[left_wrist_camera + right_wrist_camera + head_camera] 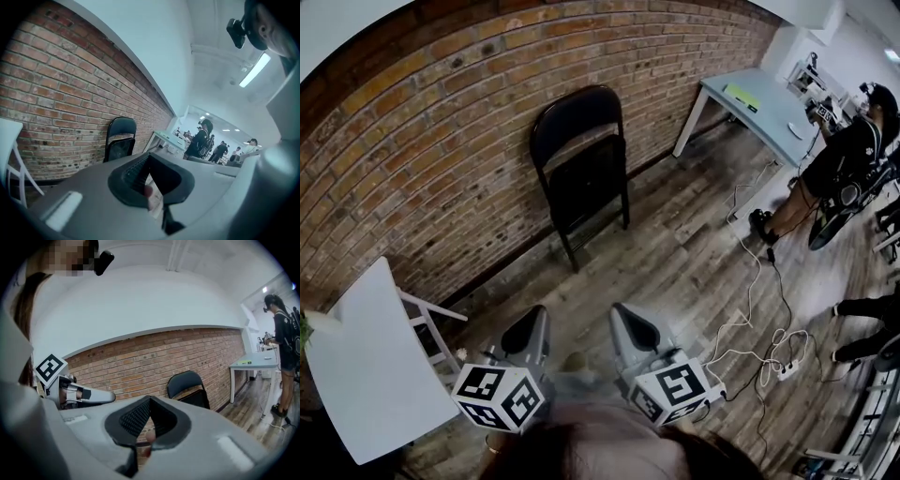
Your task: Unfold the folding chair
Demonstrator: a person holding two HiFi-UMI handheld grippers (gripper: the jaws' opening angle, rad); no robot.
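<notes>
A black folding chair (581,169) leans folded against the brick wall, well ahead of both grippers. It also shows in the left gripper view as the chair (119,143) and in the right gripper view as the chair (188,389). My left gripper (528,330) and right gripper (630,325) are held side by side low in the head view, both shut with nothing between the jaws, pointing toward the chair across bare wooden floor. The left gripper (105,396) appears at the left of the right gripper view.
A white table (366,366) stands at the left by the wall. A pale green table (759,103) stands at the far right. A person in black (844,159) stands beside it. Cables and a power strip (787,367) lie on the floor to the right.
</notes>
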